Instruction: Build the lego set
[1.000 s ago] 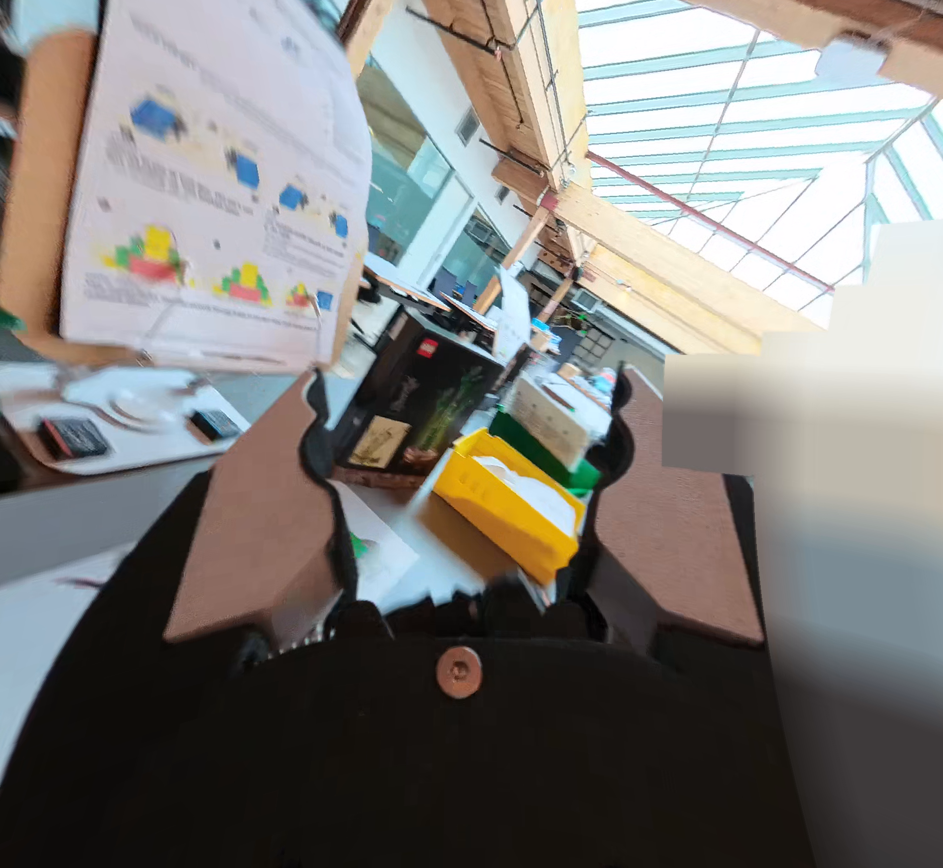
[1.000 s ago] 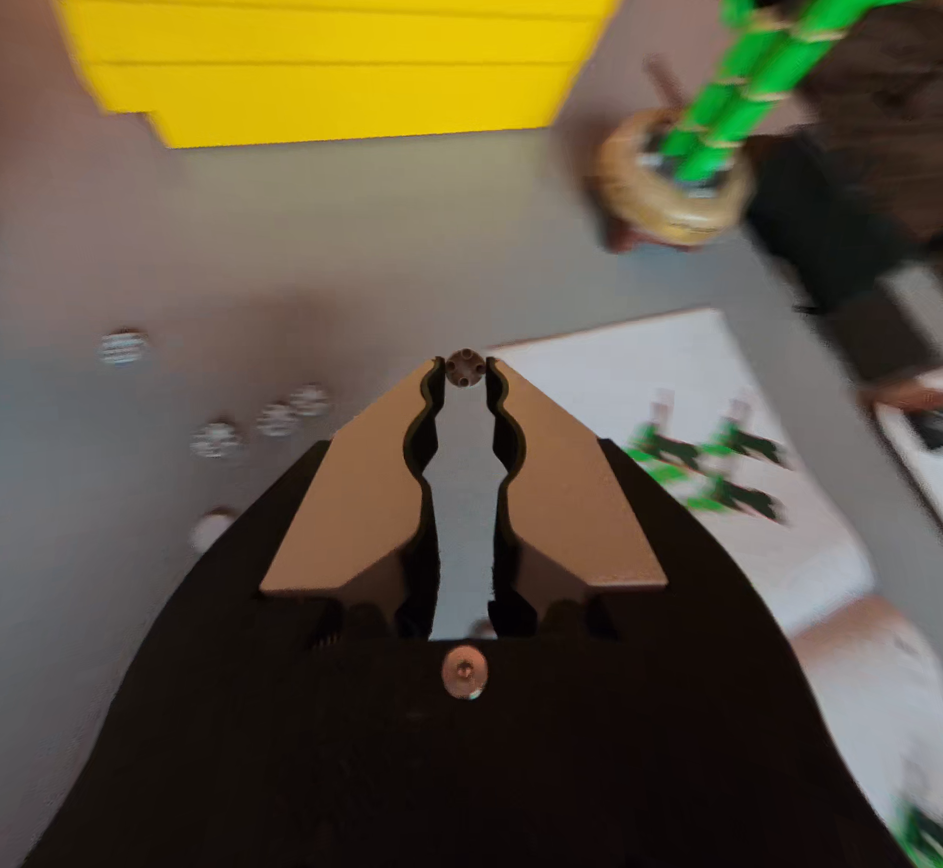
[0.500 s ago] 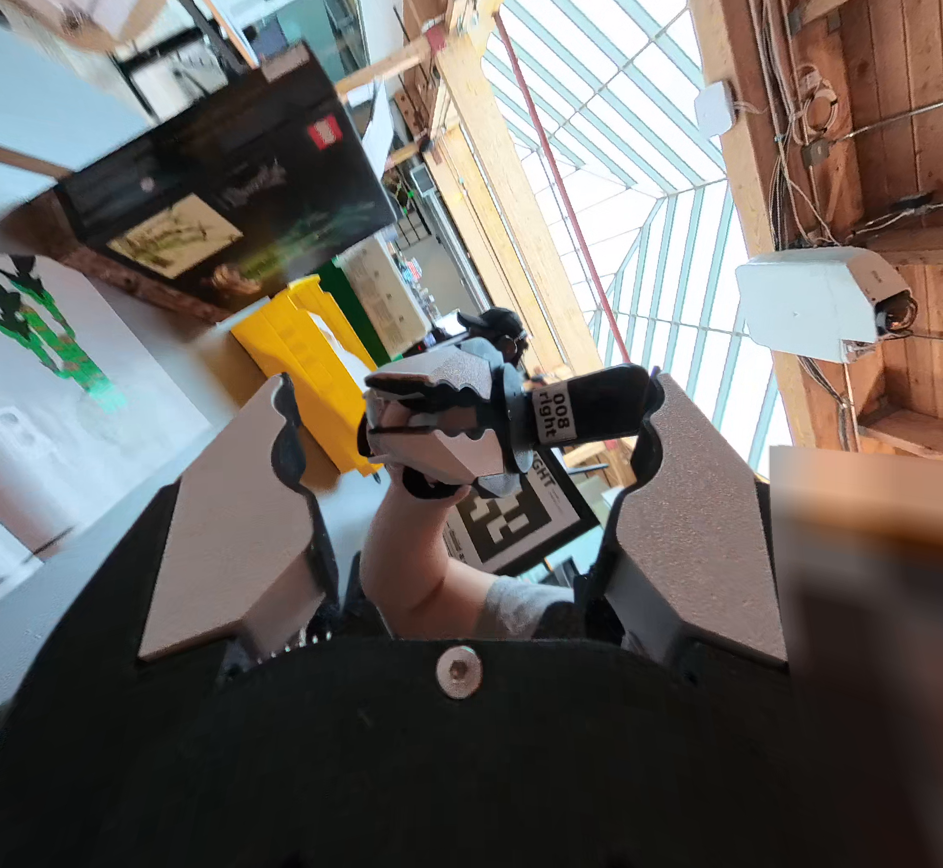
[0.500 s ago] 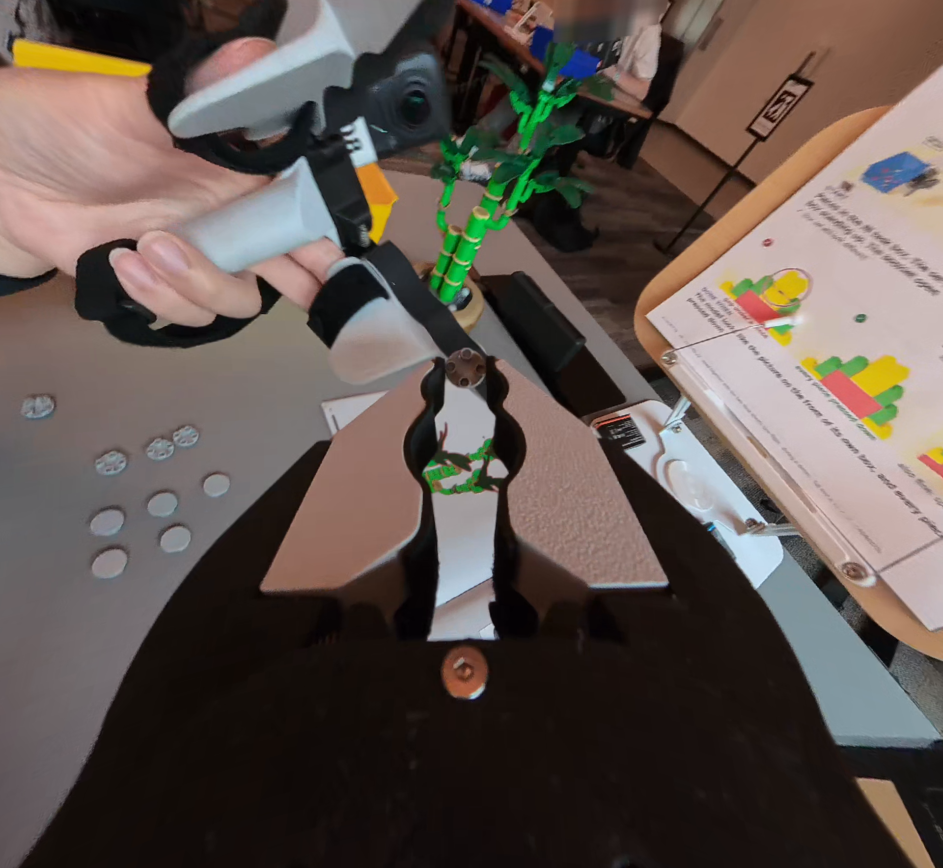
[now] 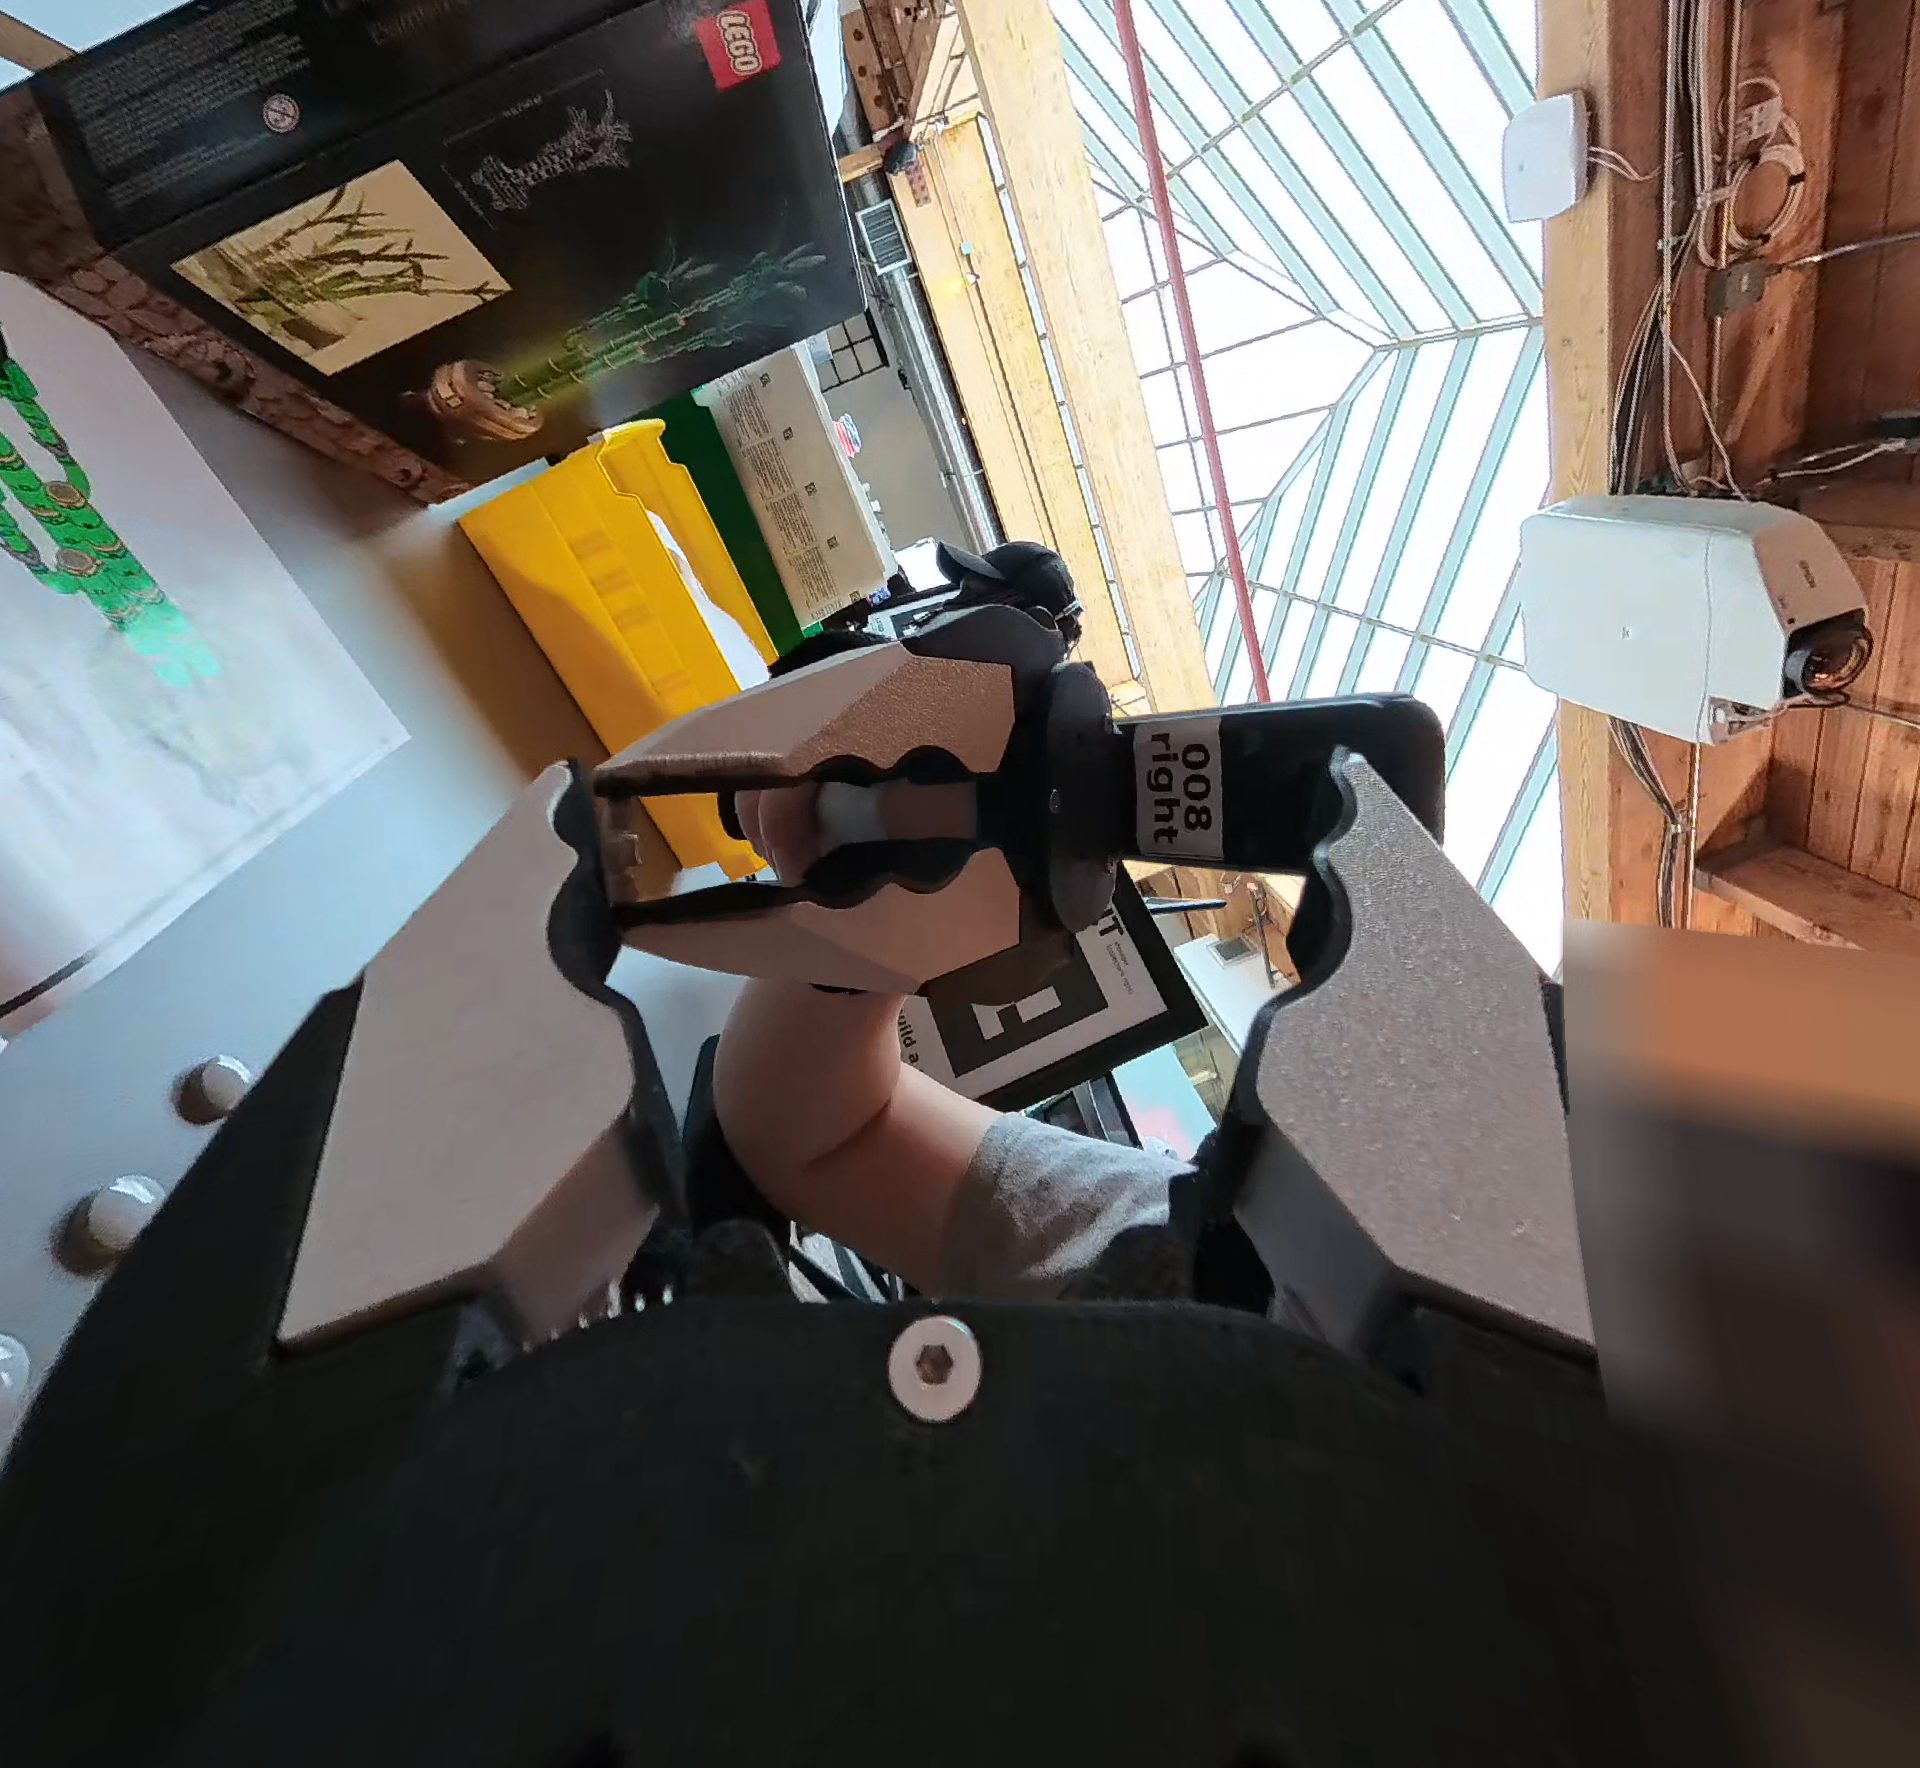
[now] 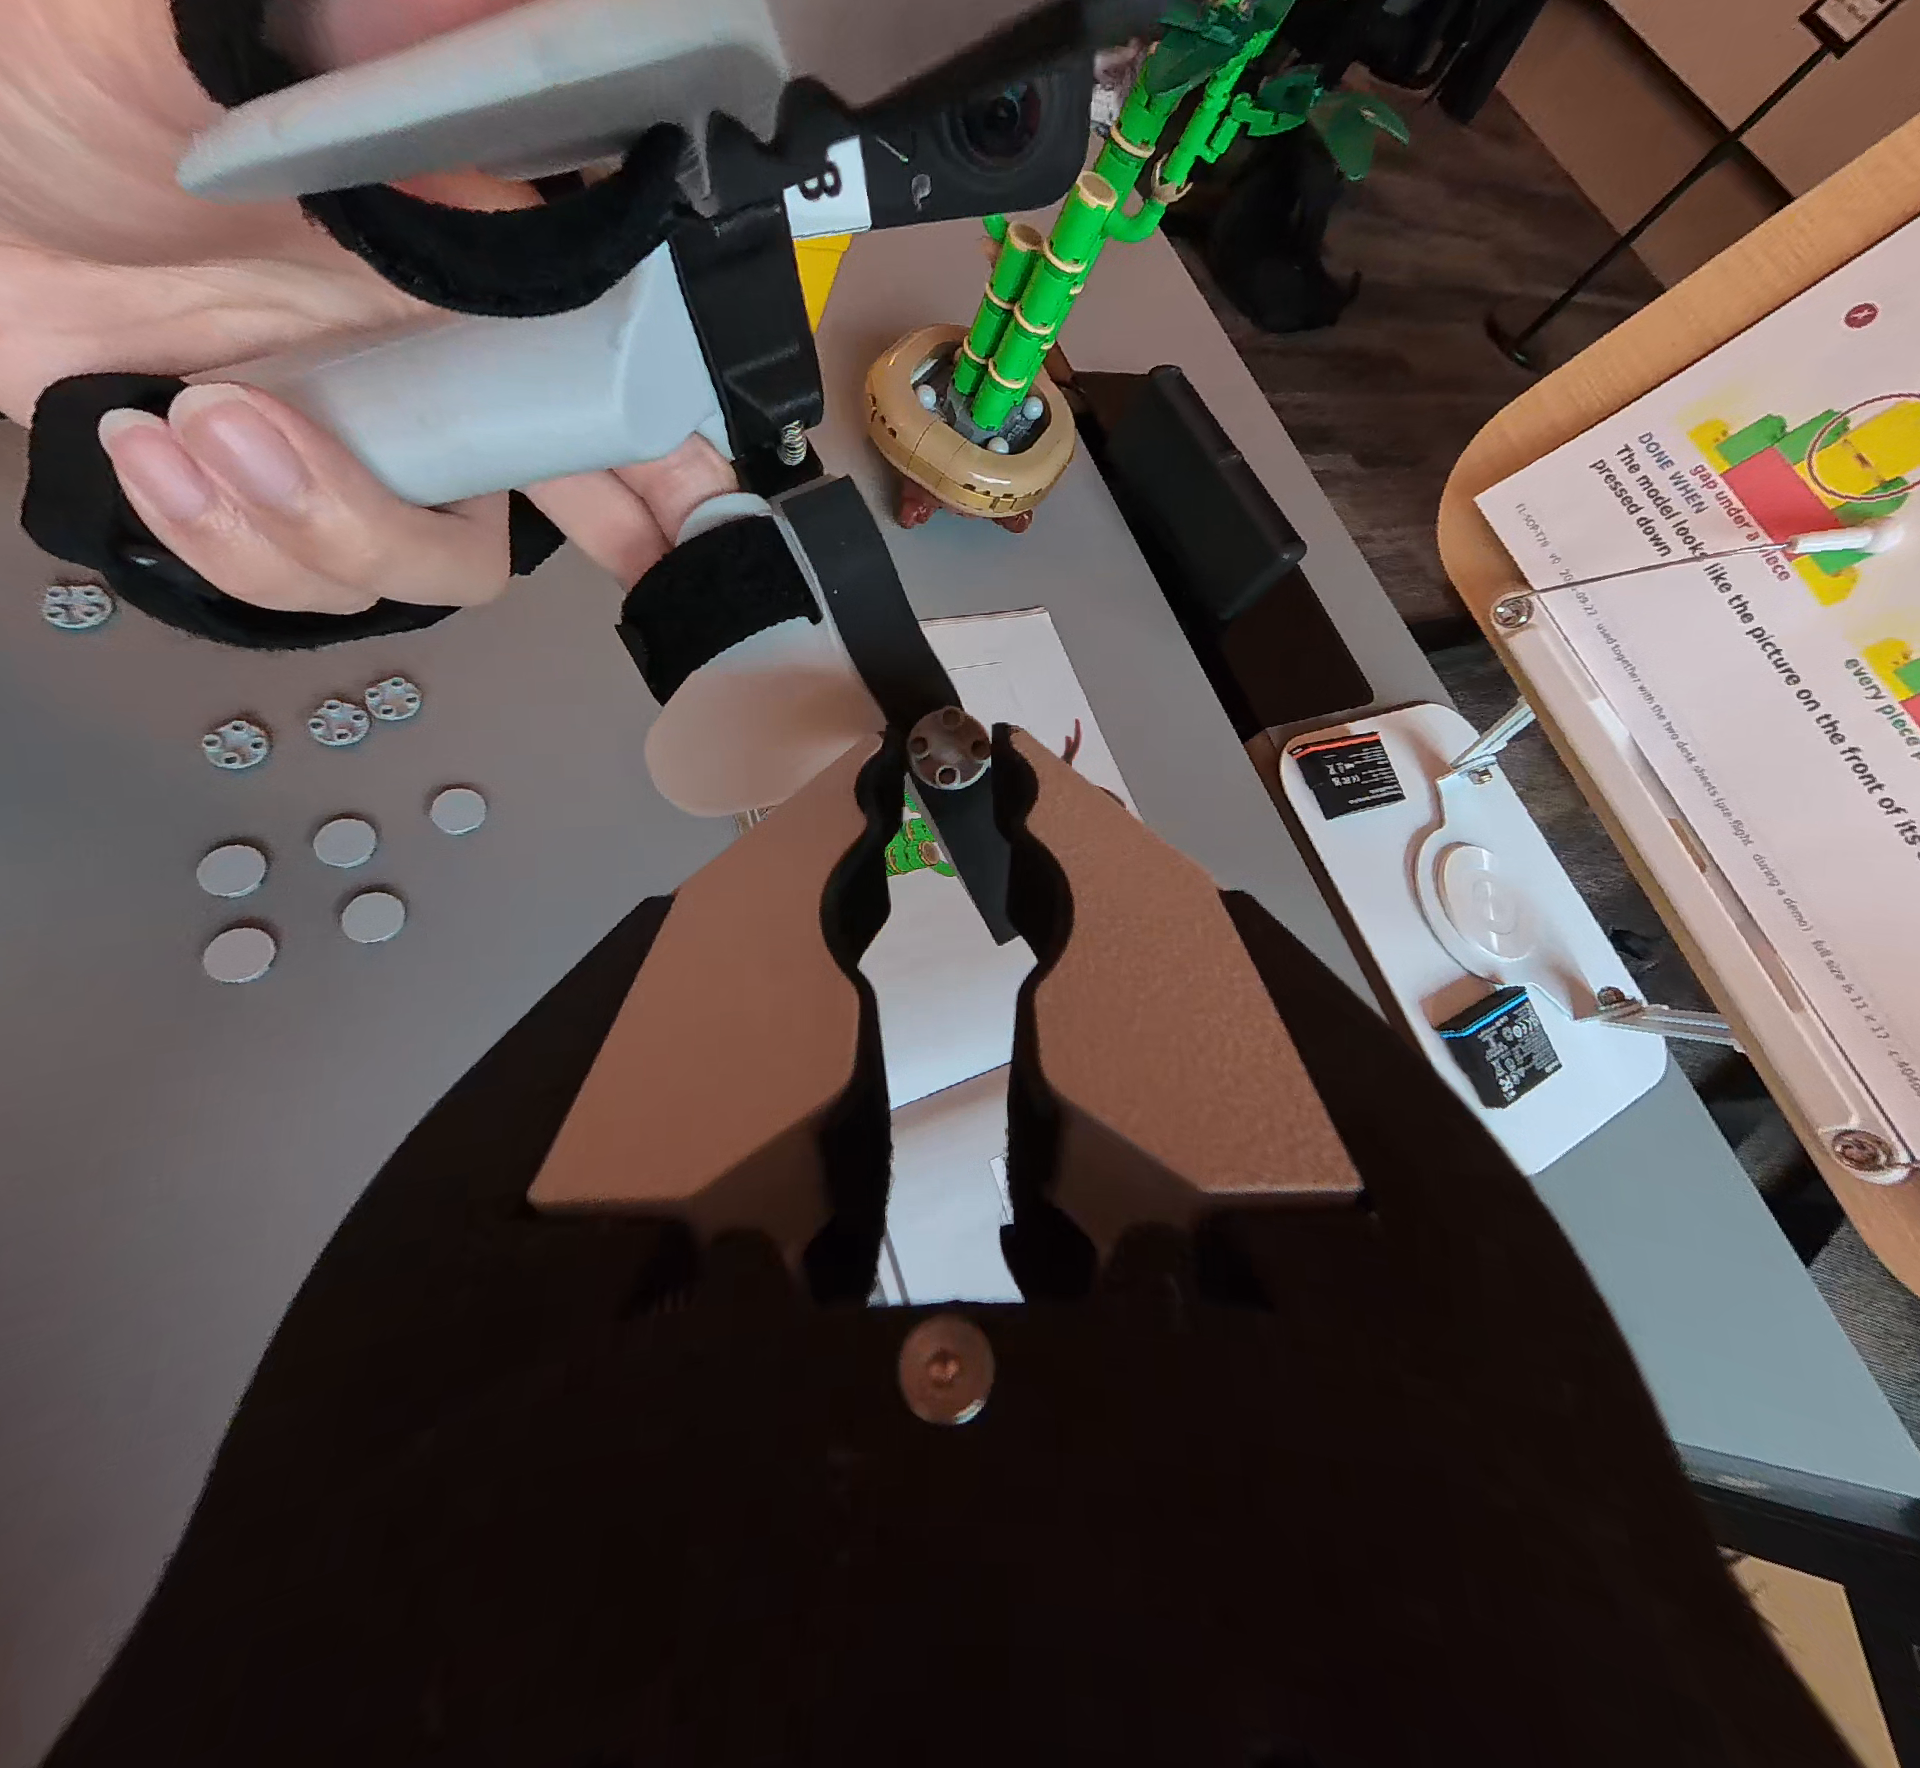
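Observation:
My right gripper (image 6: pixel 945 752) is shut on a small round brown lego piece (image 6: pixel 948 744) at its tips. In the left wrist view the right gripper (image 5: pixel 603 845) points left, held by a hand, and reaches between the wide-open jaws of my left gripper (image 5: pixel 956 783), its tips against the left finger. In the right wrist view one black finger (image 6: pixel 883 627) of the left gripper touches the brown piece. The green bamboo model in its tan pot (image 6: pixel 971 451) stands upright on the grey table (image 6: pixel 520 1043) just beyond.
Several grey round pieces (image 6: pixel 343 840) lie on the table at the left. A white instruction booklet (image 6: pixel 951 1022) lies under the right gripper. A yellow bin (image 5: pixel 623 596) and the black set box (image 5: pixel 468 118) stand behind. A clipboard with a sheet (image 6: pixel 1714 679) and a white tray (image 6: pixel 1475 918) are at the right.
Both grippers have swung up from the table to face each other. The right gripper, with the brown piece, has moved in between the left gripper's open jaws.

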The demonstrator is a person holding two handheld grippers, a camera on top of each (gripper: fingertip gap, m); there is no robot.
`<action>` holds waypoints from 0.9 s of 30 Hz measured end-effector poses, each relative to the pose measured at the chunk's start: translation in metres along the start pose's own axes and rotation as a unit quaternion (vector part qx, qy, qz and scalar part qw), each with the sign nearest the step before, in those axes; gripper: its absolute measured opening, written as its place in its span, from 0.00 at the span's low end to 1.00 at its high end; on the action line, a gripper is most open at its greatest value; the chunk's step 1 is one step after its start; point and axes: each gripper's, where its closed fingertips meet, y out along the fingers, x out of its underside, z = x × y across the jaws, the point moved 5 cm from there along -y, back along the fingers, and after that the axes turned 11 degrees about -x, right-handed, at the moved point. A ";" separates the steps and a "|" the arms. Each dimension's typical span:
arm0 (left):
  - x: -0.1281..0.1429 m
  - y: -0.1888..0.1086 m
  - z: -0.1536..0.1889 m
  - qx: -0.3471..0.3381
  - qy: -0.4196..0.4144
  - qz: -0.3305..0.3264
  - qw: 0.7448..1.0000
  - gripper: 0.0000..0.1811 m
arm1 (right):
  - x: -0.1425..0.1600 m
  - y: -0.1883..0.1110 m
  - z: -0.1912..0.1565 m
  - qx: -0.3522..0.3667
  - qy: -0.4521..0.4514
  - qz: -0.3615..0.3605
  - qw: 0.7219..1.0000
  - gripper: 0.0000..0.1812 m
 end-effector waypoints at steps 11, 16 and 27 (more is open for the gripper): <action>-0.003 -0.003 -0.001 0.025 -0.024 0.005 0.999 0.70 | -0.005 -0.009 0.000 -0.021 0.007 0.026 0.999 0.15; -0.012 -0.015 -0.003 0.028 -0.030 0.027 0.999 0.70 | -0.022 -0.028 -0.009 -0.064 -0.003 0.101 0.993 0.16; -0.039 -0.057 -0.001 -0.021 0.014 0.100 0.995 0.68 | 0.014 0.059 -0.111 -0.316 -0.093 0.023 0.944 0.11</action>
